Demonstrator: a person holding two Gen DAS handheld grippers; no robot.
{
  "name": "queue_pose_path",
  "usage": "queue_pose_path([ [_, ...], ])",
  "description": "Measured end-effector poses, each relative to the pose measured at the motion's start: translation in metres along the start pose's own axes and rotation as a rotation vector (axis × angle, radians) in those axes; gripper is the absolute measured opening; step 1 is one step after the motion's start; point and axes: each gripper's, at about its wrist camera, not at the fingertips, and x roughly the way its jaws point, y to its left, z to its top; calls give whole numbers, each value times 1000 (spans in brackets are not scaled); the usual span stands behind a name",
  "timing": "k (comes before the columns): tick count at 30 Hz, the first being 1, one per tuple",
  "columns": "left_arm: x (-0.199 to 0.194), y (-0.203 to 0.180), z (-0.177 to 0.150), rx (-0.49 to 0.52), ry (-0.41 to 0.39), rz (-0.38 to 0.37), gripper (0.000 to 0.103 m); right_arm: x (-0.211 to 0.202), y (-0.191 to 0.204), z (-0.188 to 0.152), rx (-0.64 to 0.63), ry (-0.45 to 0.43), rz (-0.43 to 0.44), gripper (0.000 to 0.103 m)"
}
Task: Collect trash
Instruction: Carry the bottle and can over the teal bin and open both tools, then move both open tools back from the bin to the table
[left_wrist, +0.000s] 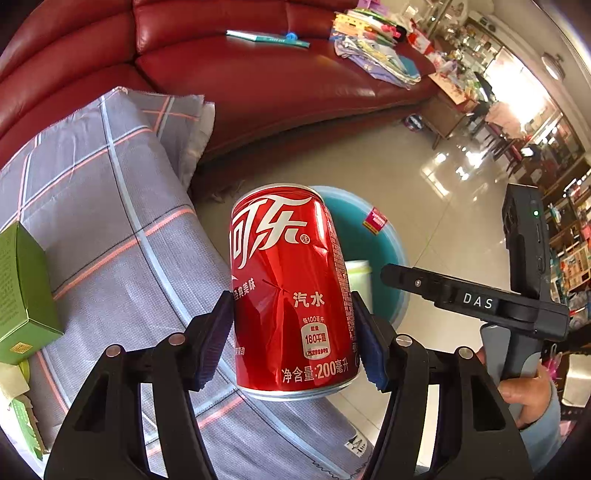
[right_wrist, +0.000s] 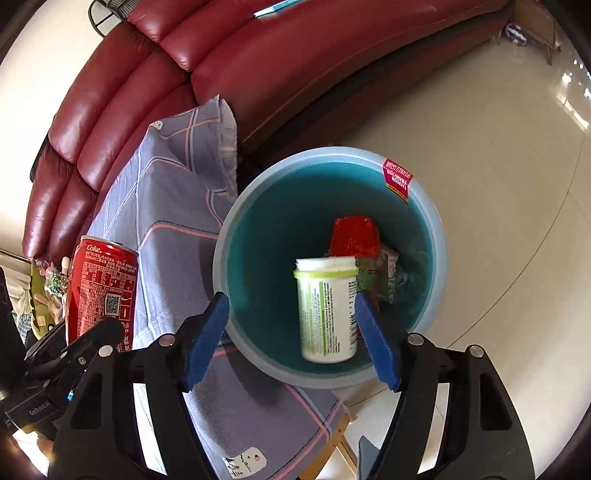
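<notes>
**Two pieces of trash at the bin, one on each side**

Two tongs are at work. The left tongs are closed on a red cola can, pads pressed against its lower sides; the can stands upright in the grip, dented along its front, above the edge of the checked cloth covering the worktop. The right tongs stand wide apart over the teal bin. A white bottle with a green label sits between them, touching or nearly touching the right-hand pad and clear of the left one. It looks blurred, so I judge it is being let go rather than held.

The bin stands on the floor just beside the worktop, and a red wrapper and other scraps already lie at its bottom.

The step in hand seems to be dropping the bottle. To do it well, keep the right tongs open and centred over the mouth until the bottle clears the pads, then draw them back and away from the rim. That leaves room for the left tongs to bring the can across. Carry the can level past the cloth edge, stop over the middle of the bin and only then spread the pads. A green box waits on the worktop.
</notes>
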Motion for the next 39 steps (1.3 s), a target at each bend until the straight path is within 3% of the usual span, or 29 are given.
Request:
queue_pose_path([
  [8, 17, -1, 6, -3, 21, -17, 63, -7, -13, 4, 37, -14, -36, 85],
  [18, 46, -19, 13, 56, 75, -34, 64, -19, -27, 7, 110, -50, -69, 86],
  [21, 52, -24, 15, 67, 78, -20, 72, -22, -28, 7, 114, -60, -75, 86],
  [23, 52, -23, 14, 65, 70, -3, 85, -25, -29, 6, 113, -59, -79, 86],
  [26, 48, -18, 12, 48, 58, 11, 94, -26, -29, 7, 114, -55, -83, 86],
  [39, 29, -2, 0, -1, 55, 31, 99, -22, -15, 4, 111, -35, -92, 89],
])
